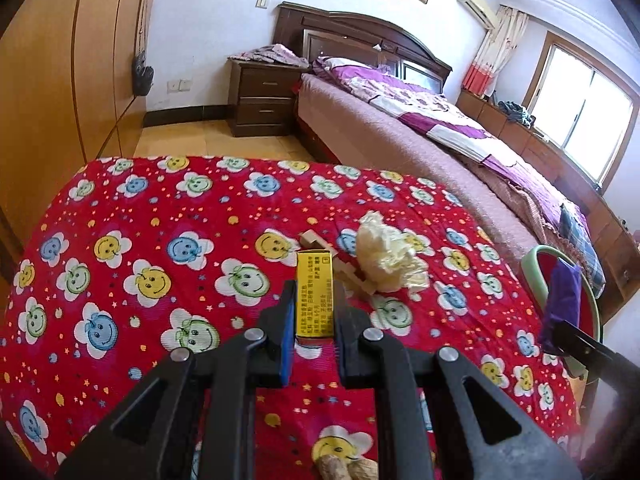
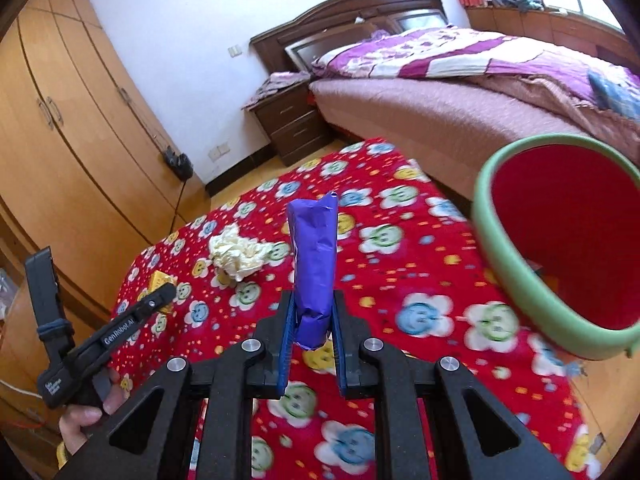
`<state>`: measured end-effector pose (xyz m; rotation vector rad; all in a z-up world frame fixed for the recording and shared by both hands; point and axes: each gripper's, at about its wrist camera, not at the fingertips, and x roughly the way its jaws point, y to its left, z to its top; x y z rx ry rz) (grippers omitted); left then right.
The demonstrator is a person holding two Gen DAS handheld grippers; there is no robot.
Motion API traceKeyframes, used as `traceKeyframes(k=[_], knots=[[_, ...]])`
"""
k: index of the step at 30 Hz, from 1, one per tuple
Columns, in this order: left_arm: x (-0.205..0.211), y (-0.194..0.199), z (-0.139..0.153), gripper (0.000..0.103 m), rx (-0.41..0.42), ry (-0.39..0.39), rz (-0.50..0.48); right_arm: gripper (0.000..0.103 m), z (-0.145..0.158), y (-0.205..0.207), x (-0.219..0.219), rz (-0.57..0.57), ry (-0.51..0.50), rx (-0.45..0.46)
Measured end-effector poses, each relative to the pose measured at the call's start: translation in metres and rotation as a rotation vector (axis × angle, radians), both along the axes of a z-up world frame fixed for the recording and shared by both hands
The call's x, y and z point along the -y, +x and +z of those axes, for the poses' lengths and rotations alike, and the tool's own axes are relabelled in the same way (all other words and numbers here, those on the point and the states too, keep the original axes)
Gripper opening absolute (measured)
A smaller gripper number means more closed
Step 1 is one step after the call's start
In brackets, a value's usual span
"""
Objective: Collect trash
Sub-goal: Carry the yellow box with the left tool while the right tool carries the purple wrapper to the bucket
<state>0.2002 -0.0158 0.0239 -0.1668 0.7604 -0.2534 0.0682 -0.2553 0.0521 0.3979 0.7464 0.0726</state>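
Both grippers are black, with round silver screws and blue pads inside the fingers. The left gripper (image 2: 162, 300) has white letters reading "GenRobot.AI" and a dark blue band around it. The left hand (image 2: 86, 420) is bare skin.

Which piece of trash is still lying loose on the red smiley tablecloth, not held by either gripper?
The crumpled cream paper wad; the yellow box and purple wrapper are both clamped.

My table wears a red smiley-flower cloth (image 1: 168, 240). On it, at one o'clock from my left jaws, lies crumpled cream paper (image 1: 390, 258) touching wooden blocks (image 1: 316, 239).
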Motion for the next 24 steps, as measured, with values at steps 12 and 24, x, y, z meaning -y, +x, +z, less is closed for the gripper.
traceKeyframes(k=[12, 24], knots=[[0.041, -0.025, 0.031, 0.015, 0.028, 0.021, -0.091, 0.017, 0.009, -0.045, 0.055, -0.106, 0.032, 0.047], [0.101, -0.050, 0.051, 0.015, 0.029, 0.014, -0.214, 0.017, 0.011, -0.077, 0.099, -0.183, 0.088, 0.090]])
